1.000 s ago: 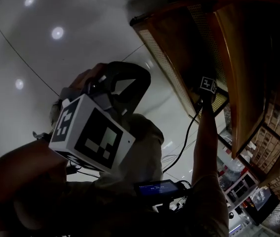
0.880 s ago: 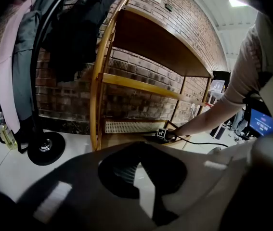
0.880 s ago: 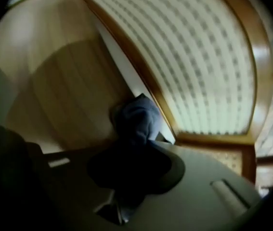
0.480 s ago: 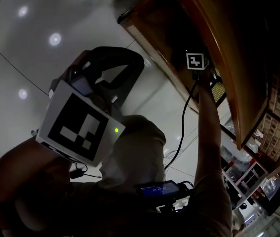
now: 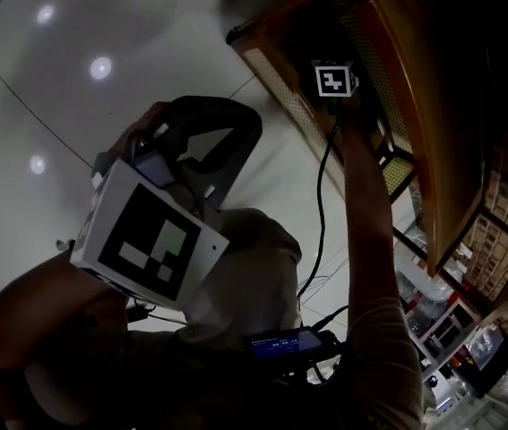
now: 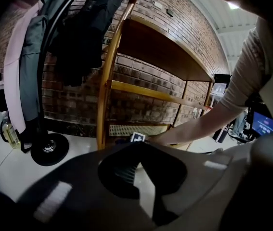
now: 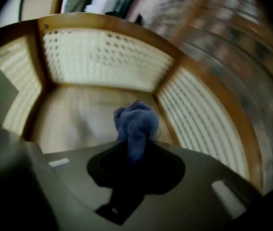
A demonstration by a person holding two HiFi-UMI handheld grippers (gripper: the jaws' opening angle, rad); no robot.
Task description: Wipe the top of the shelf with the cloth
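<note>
In the right gripper view a crumpled blue cloth (image 7: 136, 121) sticks out from my right gripper (image 7: 135, 146), which is shut on it. The cloth hangs just over a pale wooden board of the shelf (image 7: 73, 121), framed by perforated cane panels; this view is blurred. In the head view the right arm reaches out to the wooden shelf (image 5: 276, 65), and only that gripper's marker cube (image 5: 332, 80) shows; the cloth is hidden. My left gripper (image 5: 202, 124) is held near the body, off the shelf, jaws together and holding nothing. The left gripper view shows the right arm low at the shelf (image 6: 160, 49).
A coat stand with dark jackets (image 6: 81, 30) and a round base (image 6: 49, 149) stands left of the shelf against a brick wall. A bottle (image 6: 9, 131) sits on the glossy white floor (image 5: 47, 115). A cable (image 5: 319, 213) hangs from the right gripper.
The right gripper has slid along the shelf, up and to the left in the head view. The left gripper stays near the body with little shift.
</note>
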